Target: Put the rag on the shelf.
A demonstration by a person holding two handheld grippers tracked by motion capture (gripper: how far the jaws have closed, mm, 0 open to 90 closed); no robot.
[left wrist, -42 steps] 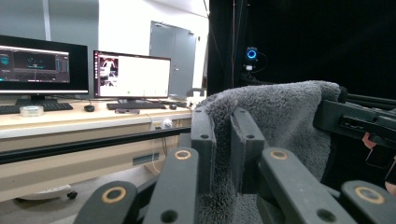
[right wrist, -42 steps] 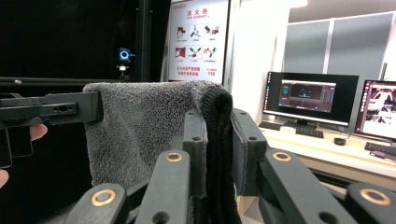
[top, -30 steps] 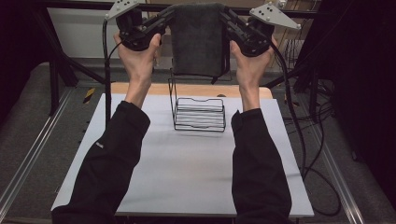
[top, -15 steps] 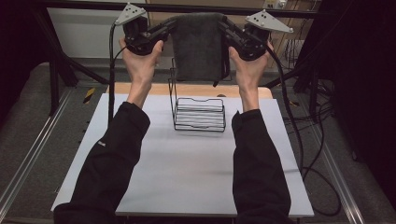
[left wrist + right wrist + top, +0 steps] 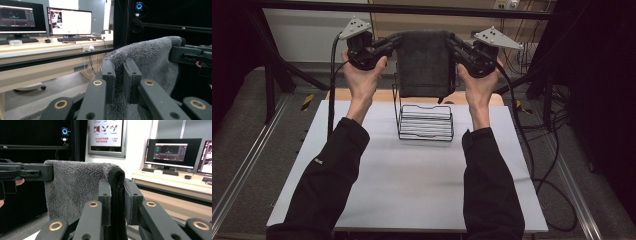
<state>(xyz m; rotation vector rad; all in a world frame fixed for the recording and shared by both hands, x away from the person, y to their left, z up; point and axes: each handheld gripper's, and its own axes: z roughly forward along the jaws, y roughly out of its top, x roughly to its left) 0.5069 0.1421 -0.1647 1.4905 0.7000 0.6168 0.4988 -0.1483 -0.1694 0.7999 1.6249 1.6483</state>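
Both hands are reaching forward at equal height, left gripper (image 5: 394,42) and right gripper (image 5: 452,44) each clamping a top corner of the grey towel (image 5: 423,62), which is hanging between them above the wire rack (image 5: 425,122).

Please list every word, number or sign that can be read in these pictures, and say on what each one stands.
"119": on the wall poster, under its red pictograms.
Other lines on that poster: too small to read.
Monitor screens: text too blurred to read.
Grey towel, wire rack, both grippers: no lettering seen.
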